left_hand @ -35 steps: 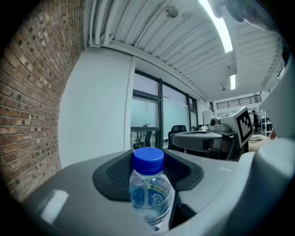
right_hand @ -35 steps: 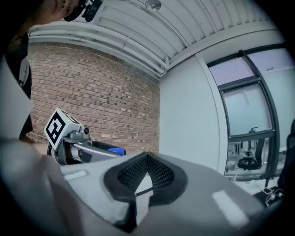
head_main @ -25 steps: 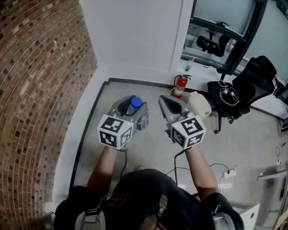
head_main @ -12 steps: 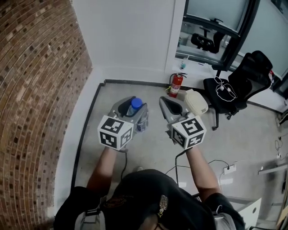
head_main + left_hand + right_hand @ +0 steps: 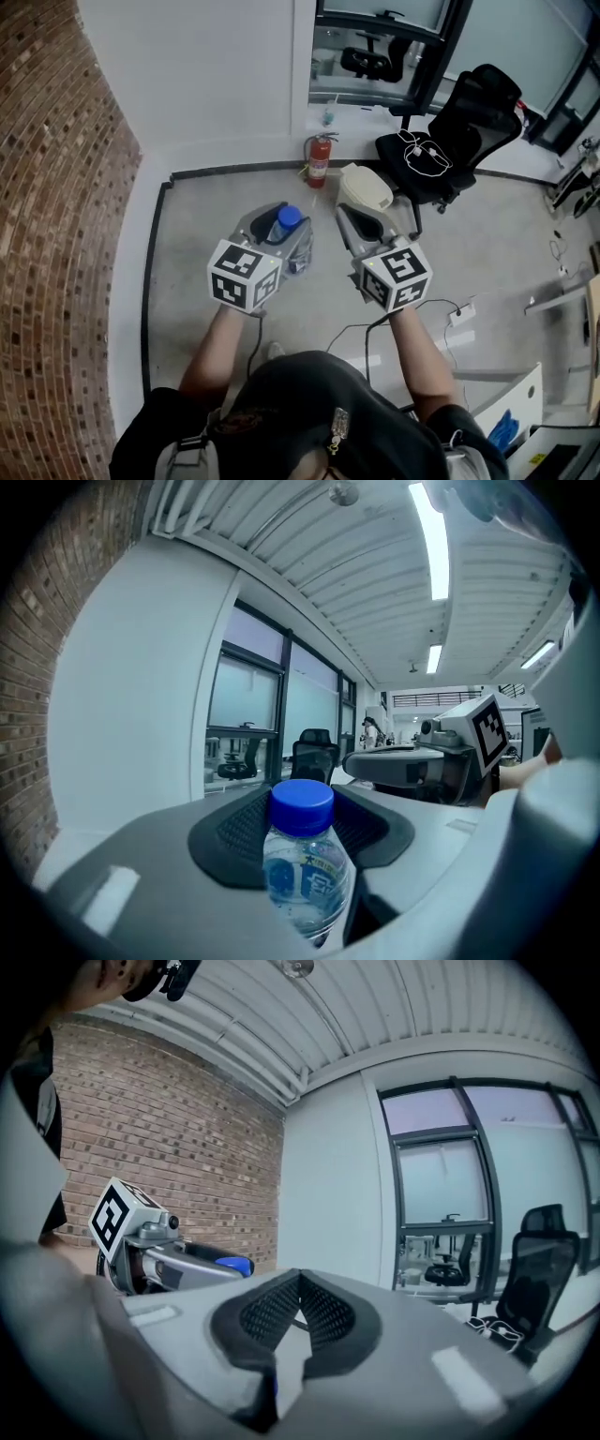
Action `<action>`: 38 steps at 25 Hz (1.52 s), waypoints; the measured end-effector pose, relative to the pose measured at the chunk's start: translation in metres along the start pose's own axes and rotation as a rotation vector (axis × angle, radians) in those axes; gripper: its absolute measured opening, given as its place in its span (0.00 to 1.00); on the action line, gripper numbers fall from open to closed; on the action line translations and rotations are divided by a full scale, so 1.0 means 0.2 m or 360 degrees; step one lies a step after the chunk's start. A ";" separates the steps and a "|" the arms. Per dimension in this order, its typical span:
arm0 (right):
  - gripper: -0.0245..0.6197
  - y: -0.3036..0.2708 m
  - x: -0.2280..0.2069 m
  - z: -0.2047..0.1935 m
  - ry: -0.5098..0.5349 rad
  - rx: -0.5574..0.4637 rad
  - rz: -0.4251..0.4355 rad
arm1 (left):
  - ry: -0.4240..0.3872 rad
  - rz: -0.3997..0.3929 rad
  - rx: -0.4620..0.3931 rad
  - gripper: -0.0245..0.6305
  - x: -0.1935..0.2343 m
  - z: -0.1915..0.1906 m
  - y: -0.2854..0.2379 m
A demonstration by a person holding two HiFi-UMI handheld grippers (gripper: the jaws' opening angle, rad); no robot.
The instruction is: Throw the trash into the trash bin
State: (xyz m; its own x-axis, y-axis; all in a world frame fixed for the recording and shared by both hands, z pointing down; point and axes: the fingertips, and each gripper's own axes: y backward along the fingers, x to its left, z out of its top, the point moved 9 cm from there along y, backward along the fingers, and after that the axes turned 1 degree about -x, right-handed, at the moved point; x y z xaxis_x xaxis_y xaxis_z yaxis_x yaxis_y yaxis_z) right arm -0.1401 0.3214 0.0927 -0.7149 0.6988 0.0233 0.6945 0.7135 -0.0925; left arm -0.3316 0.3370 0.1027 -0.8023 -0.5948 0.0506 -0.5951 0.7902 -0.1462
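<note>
In the corner where the brick wall meets the white wall, a person stands on a bare grey floor with both tools held out in front. A dark skirting strip marks the floor's edge along both walls. The stretch of floor between the person and the white wall lies open. To the right it is more crowded: a cable and a power strip lie just beside the person's right arm.

The left tool is clenched on a clear plastic bottle with a blue cap. The bottle stands upright between the dark pads, cap above them. The right tool is closed, its pads meeting at the tips, and it is level with the left one, close beside it but apart.

The cream trash bin stands on the floor ahead of the right tool, near the white wall. Its domed lid is down, so its contents are hidden. A red fire extinguisher stands just left of it, and a black office chair just right of it, before the glass partition.
</note>
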 end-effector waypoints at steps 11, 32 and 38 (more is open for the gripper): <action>0.04 0.42 -0.33 -0.11 -0.0091 0.0044 -0.0302 | -0.0016 -0.0284 0.0057 0.35 -0.35 -0.04 -0.39; 0.04 0.76 -0.94 -0.33 -0.0301 -0.0030 -0.0483 | -0.0082 -0.0357 0.0153 0.35 -0.70 -0.05 -0.95; 0.04 0.60 -1.09 -0.36 -0.0298 0.0023 -0.0529 | -0.0052 -0.0409 0.0158 0.35 -0.56 -0.08 -1.17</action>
State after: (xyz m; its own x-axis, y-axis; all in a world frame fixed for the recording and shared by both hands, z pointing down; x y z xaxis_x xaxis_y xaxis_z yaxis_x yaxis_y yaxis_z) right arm 0.1048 0.2577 0.1488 -0.9042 0.4075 -0.1277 0.4222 0.8979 -0.1248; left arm -0.1035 0.2205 0.1463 -0.6225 -0.7797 0.0672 -0.7702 0.5952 -0.2291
